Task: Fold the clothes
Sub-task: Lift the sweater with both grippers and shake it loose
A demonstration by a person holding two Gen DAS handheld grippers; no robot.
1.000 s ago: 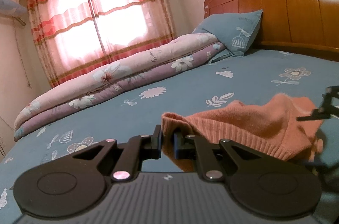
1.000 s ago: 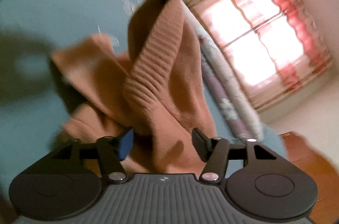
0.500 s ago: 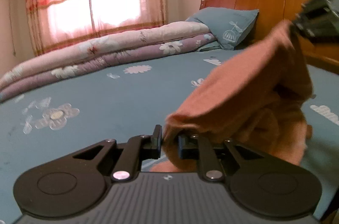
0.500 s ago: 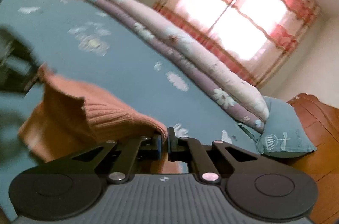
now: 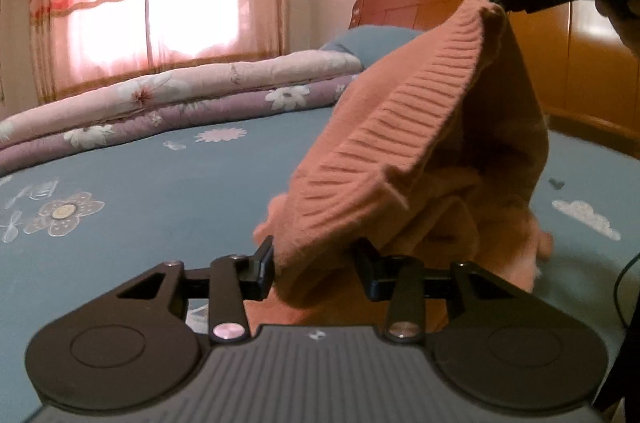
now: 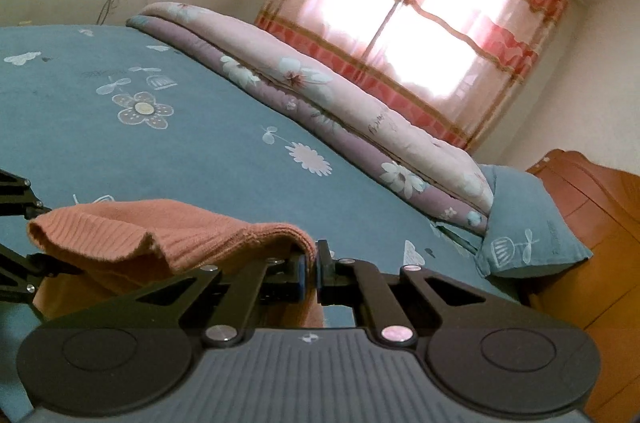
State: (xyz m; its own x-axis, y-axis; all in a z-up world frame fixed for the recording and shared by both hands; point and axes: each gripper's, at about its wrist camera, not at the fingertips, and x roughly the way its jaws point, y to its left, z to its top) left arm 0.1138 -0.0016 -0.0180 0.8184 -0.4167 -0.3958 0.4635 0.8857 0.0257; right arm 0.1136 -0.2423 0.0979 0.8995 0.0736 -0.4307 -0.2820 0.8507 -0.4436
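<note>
Above the blue floral bedsheet (image 5: 168, 183), the orange knit sweater (image 5: 420, 127) hangs by its ribbed hem: right gripper (image 6: 311, 269) clenched on it, left gripper (image 5: 314, 263) spread around it. Re-pinch at six o'clock, keeping the hem taut.

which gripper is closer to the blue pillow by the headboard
Right. The right gripper, shut on the sweater, has the pillow just ahead; the left gripper sees it far across the bed.
</note>
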